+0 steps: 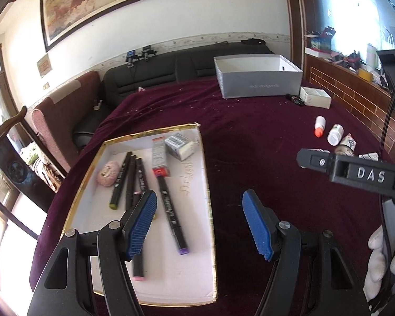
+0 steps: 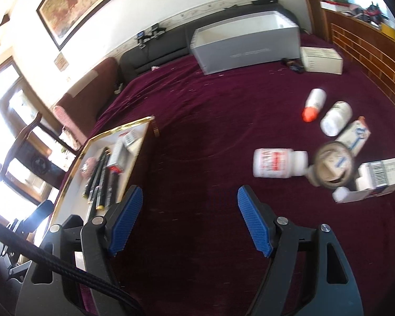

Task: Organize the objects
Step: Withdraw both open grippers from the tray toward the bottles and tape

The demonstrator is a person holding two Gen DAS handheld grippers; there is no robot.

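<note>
A gold-rimmed white tray (image 1: 192, 276) on the maroon cloth holds several black markers (image 1: 168, 205), a pink round thing (image 1: 107, 173), a red-ended tube box (image 1: 159, 158) and a small grey box (image 1: 177, 146). My left gripper (image 1: 200, 223) is open and empty, its left finger over the tray. My right gripper (image 2: 189, 220) is open and empty over bare cloth. To its right lie white pill bottles (image 2: 279, 163), an orange-capped bottle (image 2: 313, 105), a tape roll (image 2: 331, 164) and small cartons (image 2: 376, 179). The tray (image 2: 134, 158) also shows in the right wrist view.
An open grey box (image 1: 258, 84) stands at the table's far side, a white carton (image 1: 316, 97) beside it. A dark sofa (image 1: 150, 79) lies behind the table. The other gripper's body (image 1: 355, 173) crosses the left wrist view at right.
</note>
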